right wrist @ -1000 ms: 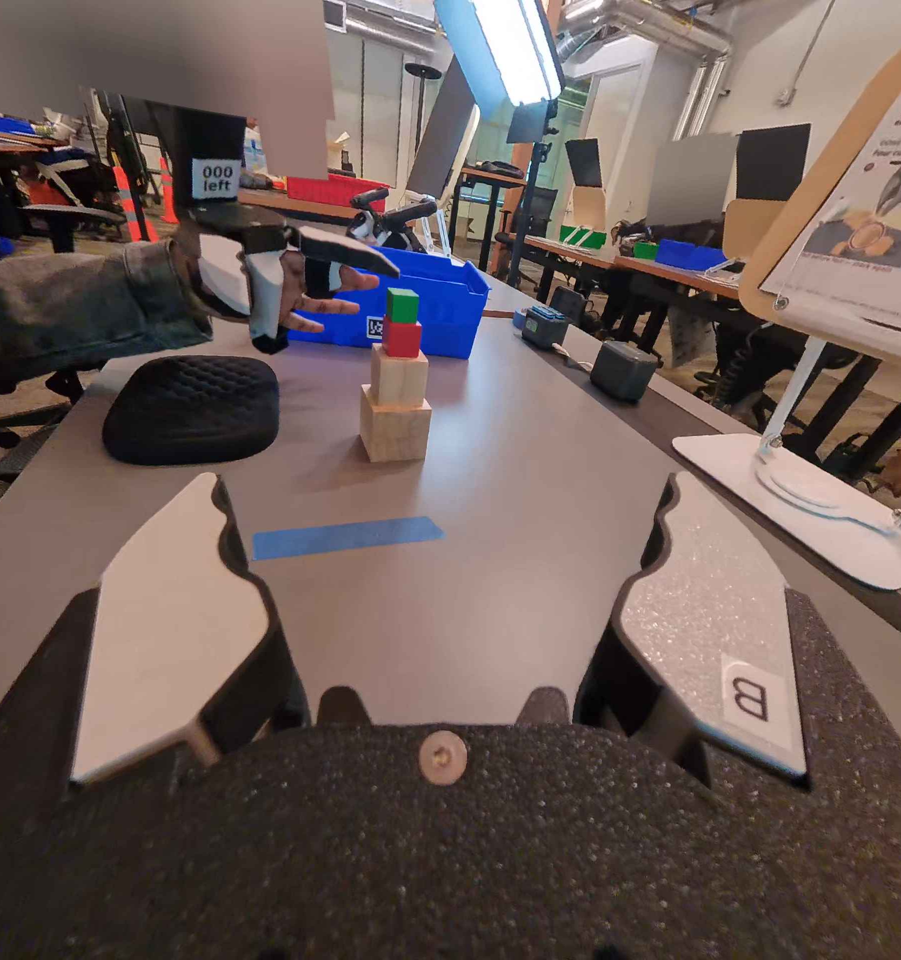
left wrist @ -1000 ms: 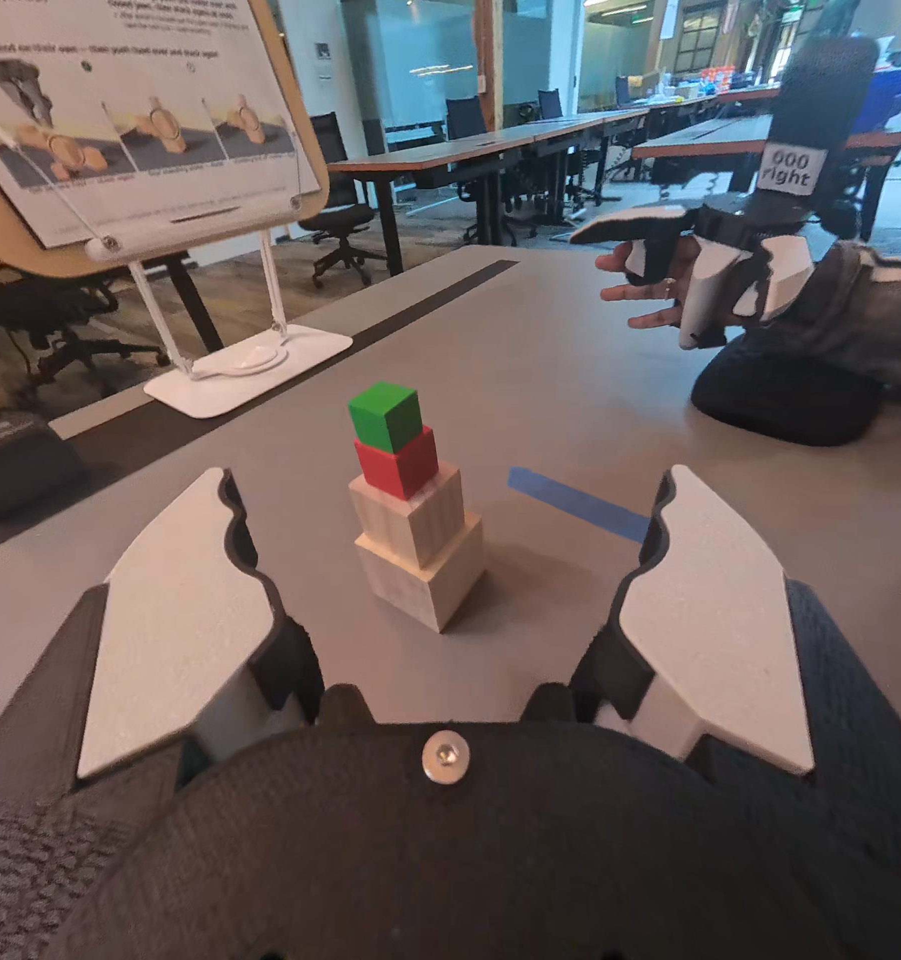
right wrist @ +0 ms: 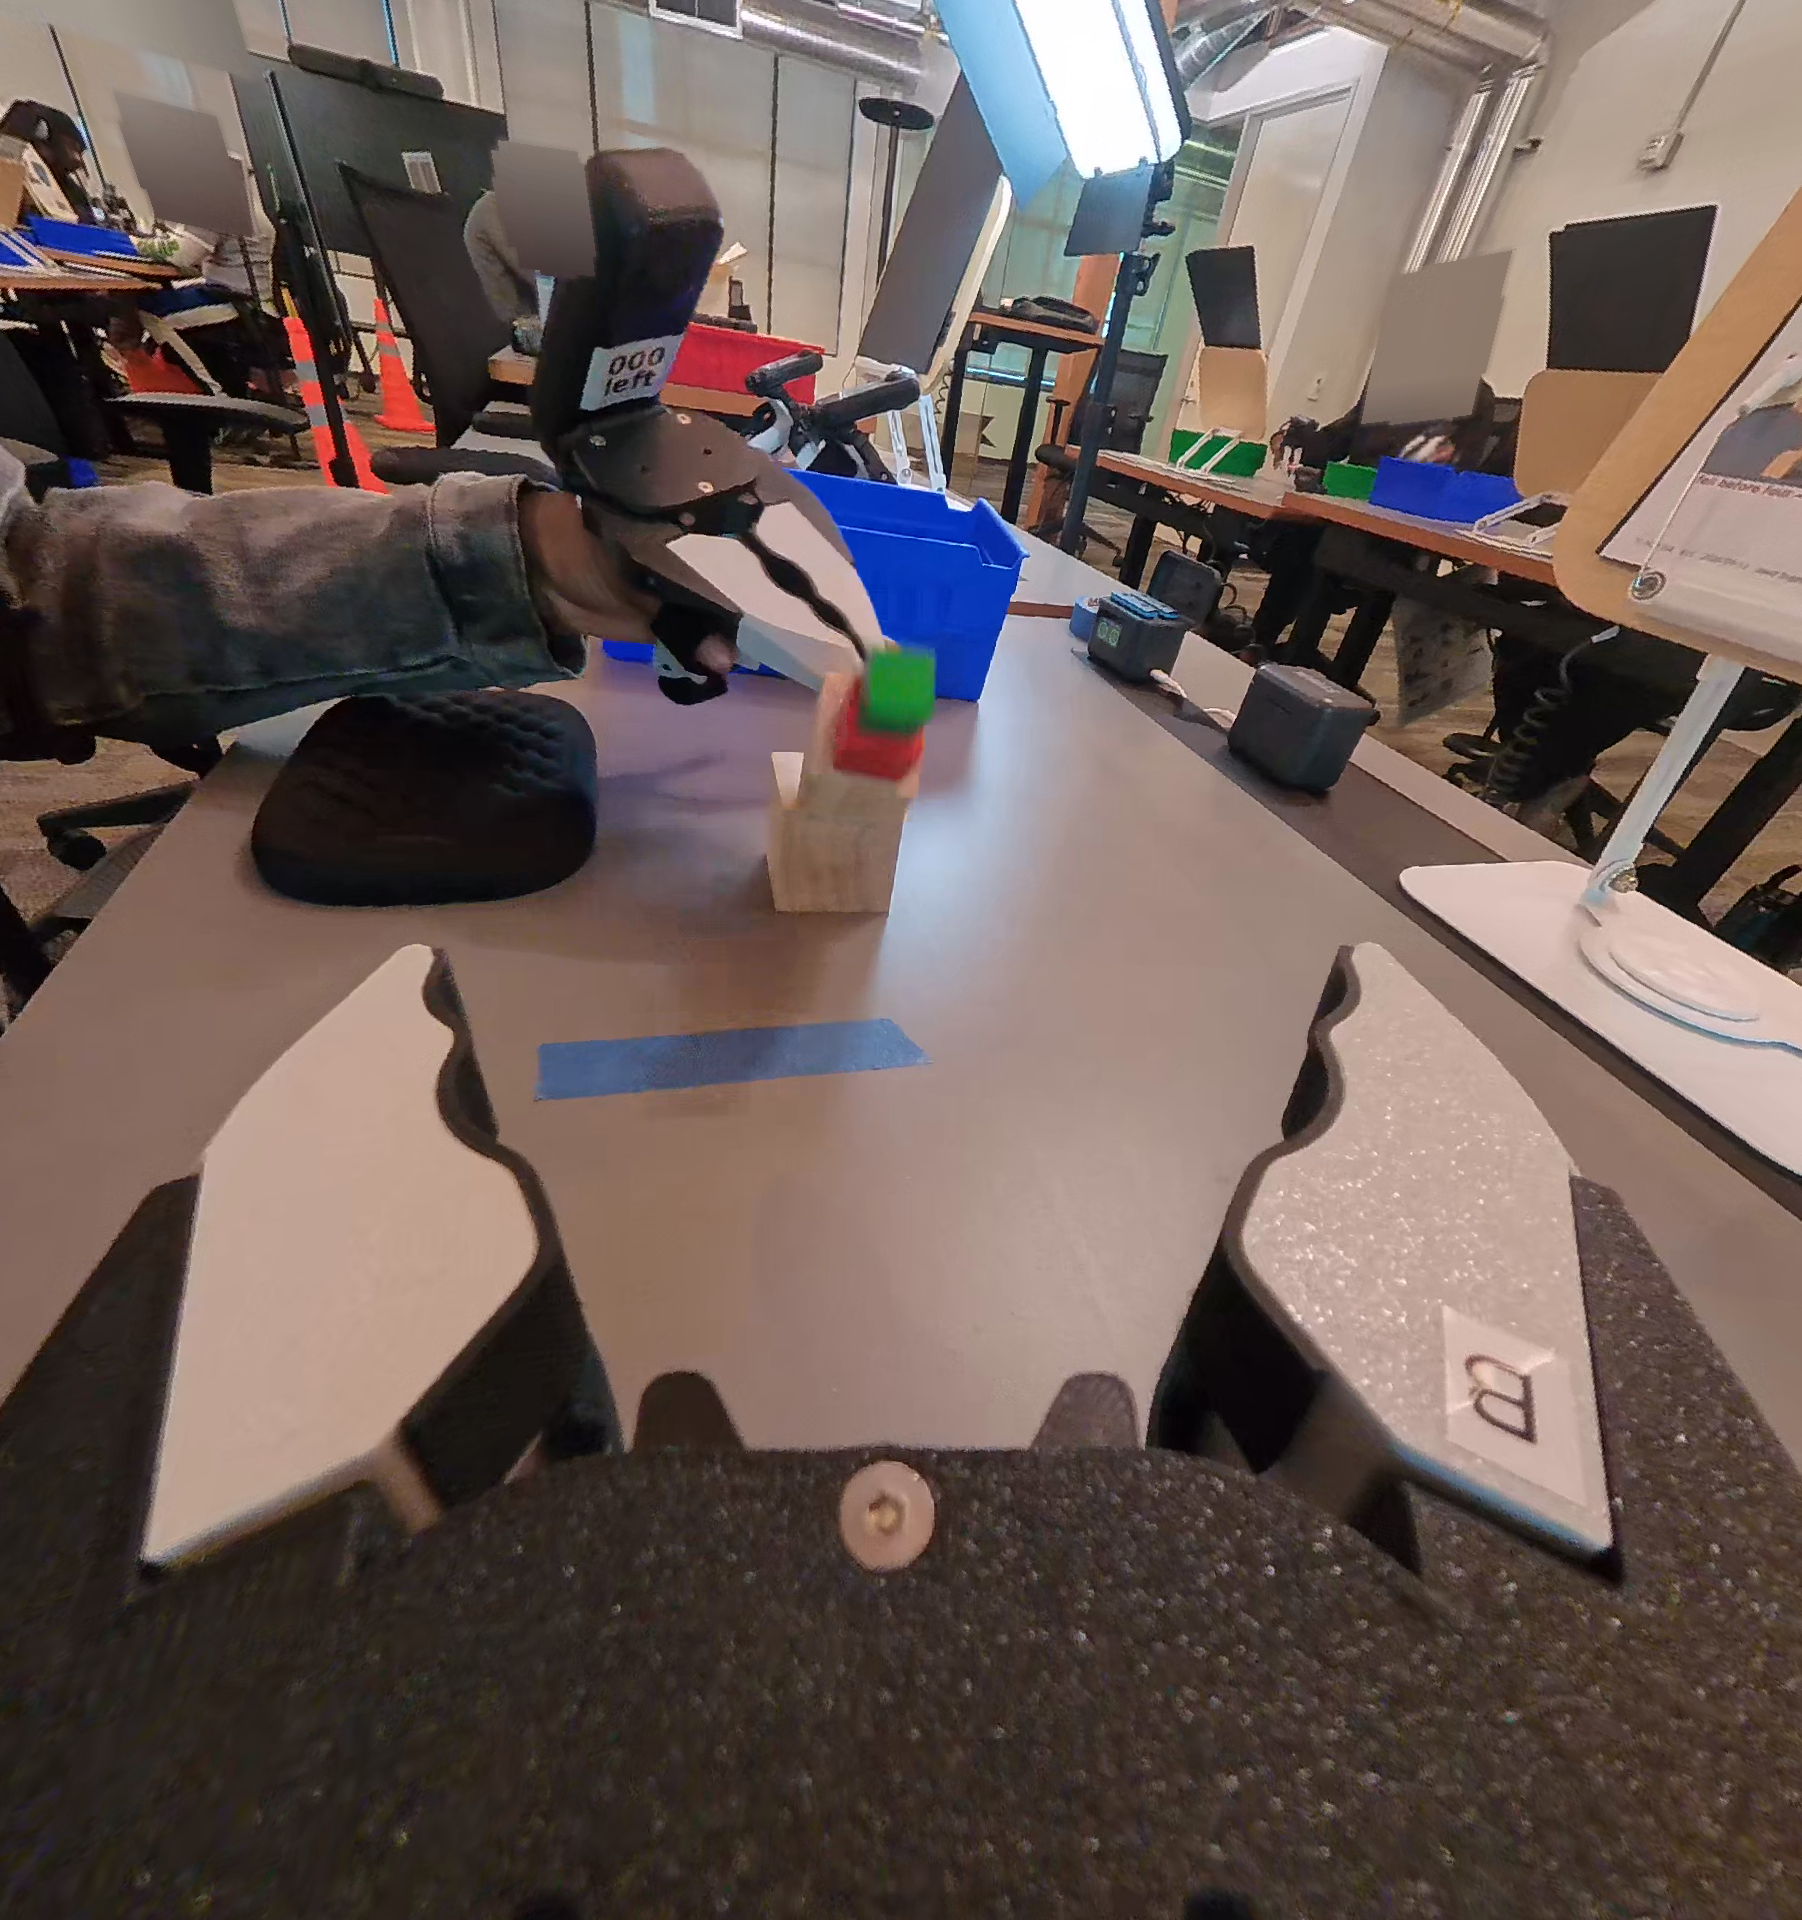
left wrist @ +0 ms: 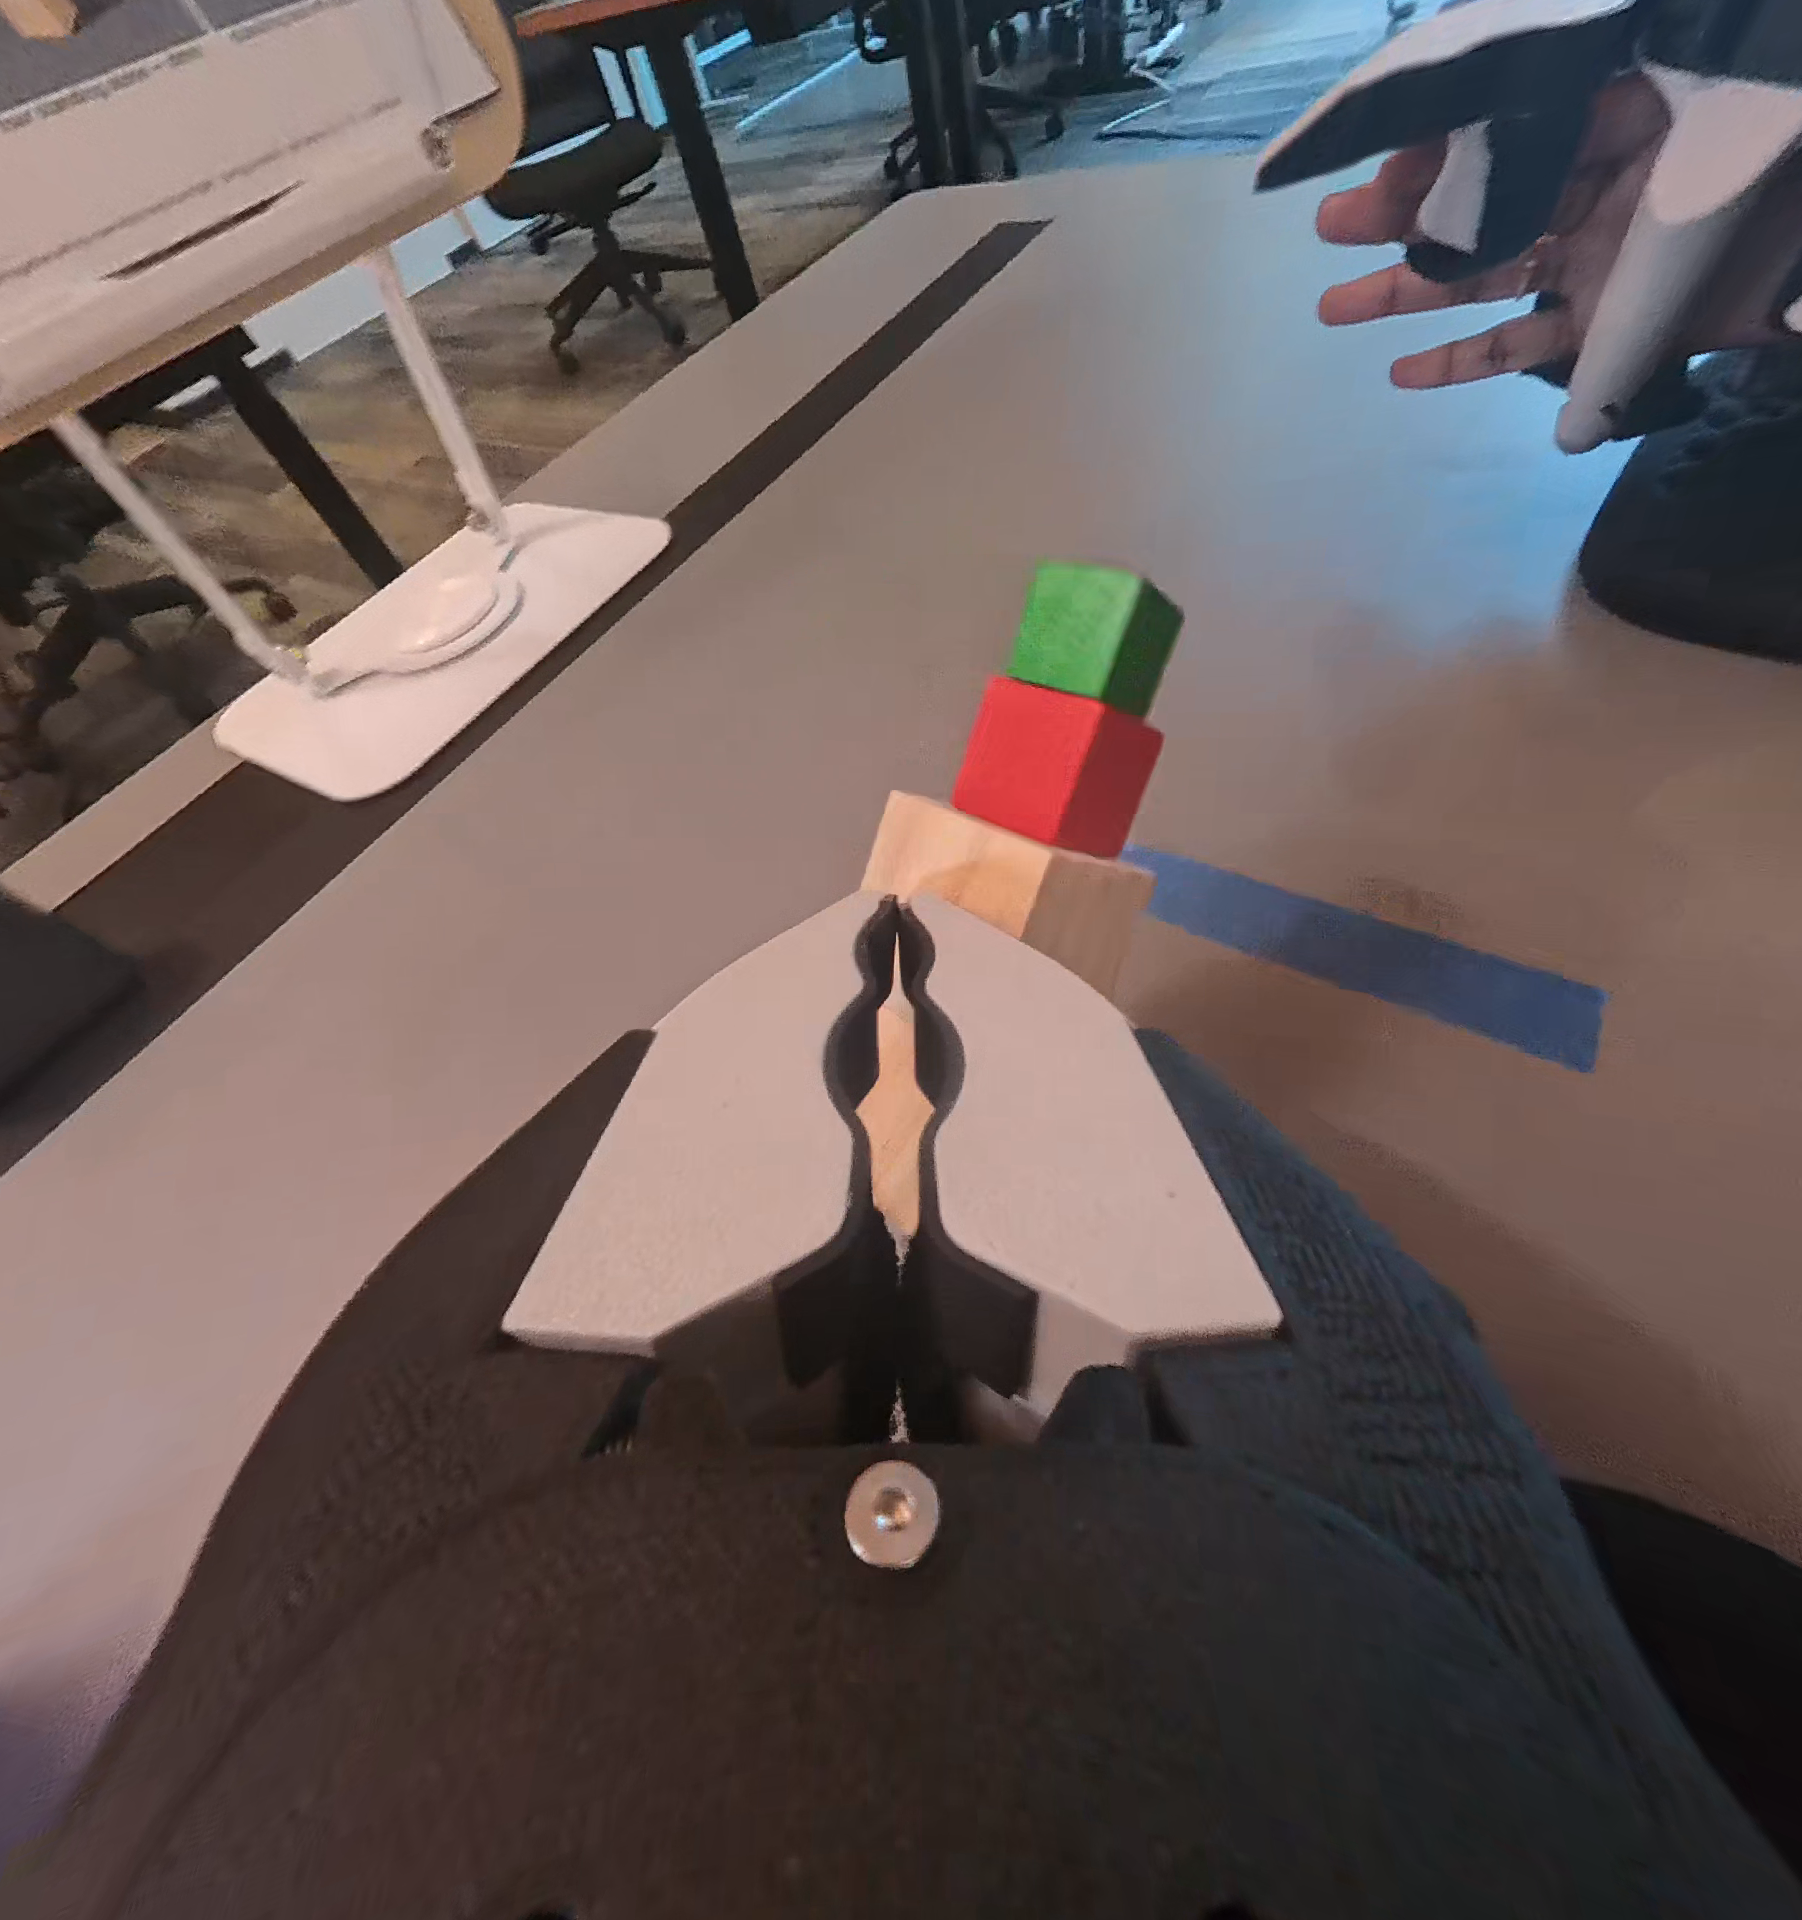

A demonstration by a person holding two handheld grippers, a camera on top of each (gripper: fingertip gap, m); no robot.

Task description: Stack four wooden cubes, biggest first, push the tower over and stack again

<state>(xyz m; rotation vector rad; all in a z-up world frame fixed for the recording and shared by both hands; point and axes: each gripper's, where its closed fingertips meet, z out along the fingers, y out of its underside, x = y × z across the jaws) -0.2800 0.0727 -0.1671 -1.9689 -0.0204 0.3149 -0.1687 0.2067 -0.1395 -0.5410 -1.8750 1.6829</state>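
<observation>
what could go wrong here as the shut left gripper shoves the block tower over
1. The green cube and red cube are tipping toward the table's far edge and may roll off.
2. Only the upper cubes lean; the biggest cube sits flat and may stay put.
3. Falling cubes could land near the white stand base, awkward for restacking.

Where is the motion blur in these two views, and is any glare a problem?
Left wrist view: the whole background smears, the instruction board most; the shut left gripper stays crisp. Right wrist view: mostly sharp, only the tilting green cube and red cube blur; the studio light panel blows out overhead, without washing out the table.
</observation>
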